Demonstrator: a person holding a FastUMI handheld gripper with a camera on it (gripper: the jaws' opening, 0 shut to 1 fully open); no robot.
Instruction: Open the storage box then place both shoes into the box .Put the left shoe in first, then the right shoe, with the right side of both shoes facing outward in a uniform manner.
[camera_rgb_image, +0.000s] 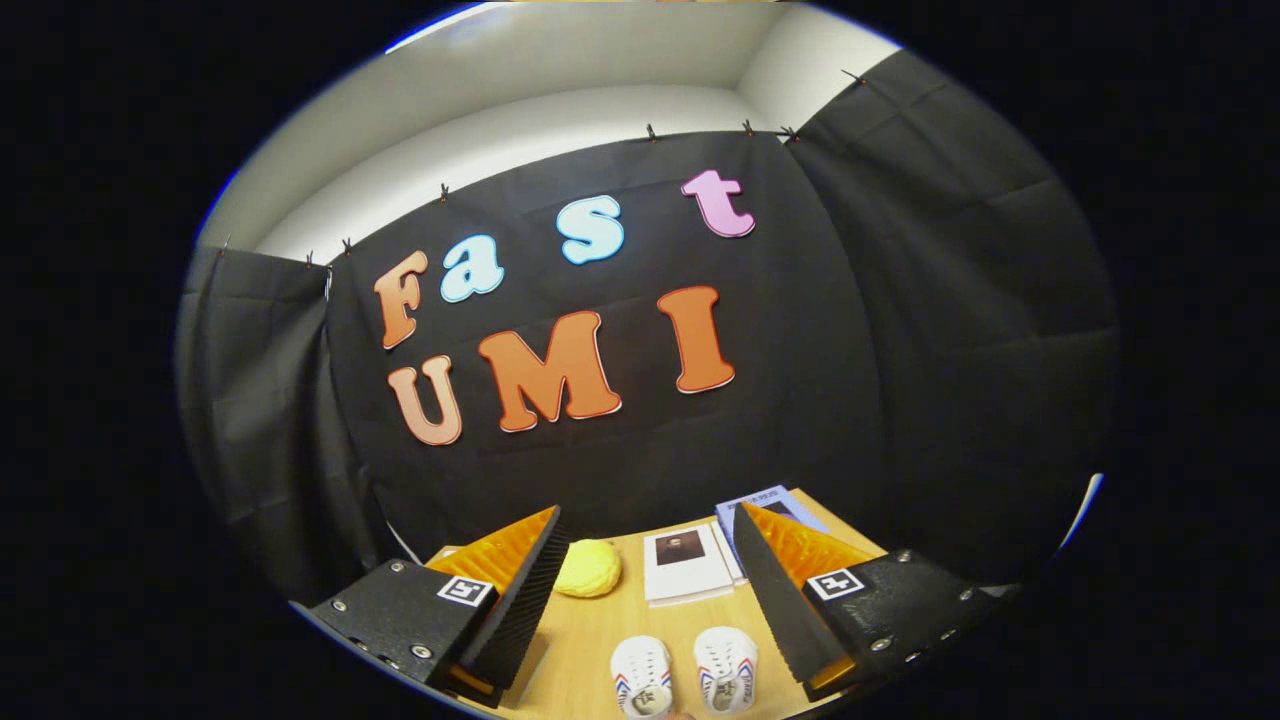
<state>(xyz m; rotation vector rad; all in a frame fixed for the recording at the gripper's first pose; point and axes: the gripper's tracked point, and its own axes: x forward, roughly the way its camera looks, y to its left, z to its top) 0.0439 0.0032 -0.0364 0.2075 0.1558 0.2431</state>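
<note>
Light is even and fairly bright on the wooden table (600, 630), which shows no glare. The two white shoes (685, 675) at its near end are brightly lit and a little soft. The pale wall (560, 120) high above the table is the brightest area. The black cloth (900, 350) behind the table stays dark, with faint creases. Fisheye bending curves the wall and cloth edges strongly. The gripper (645, 590) fingers, spread wide over the table, look sharp.
</note>
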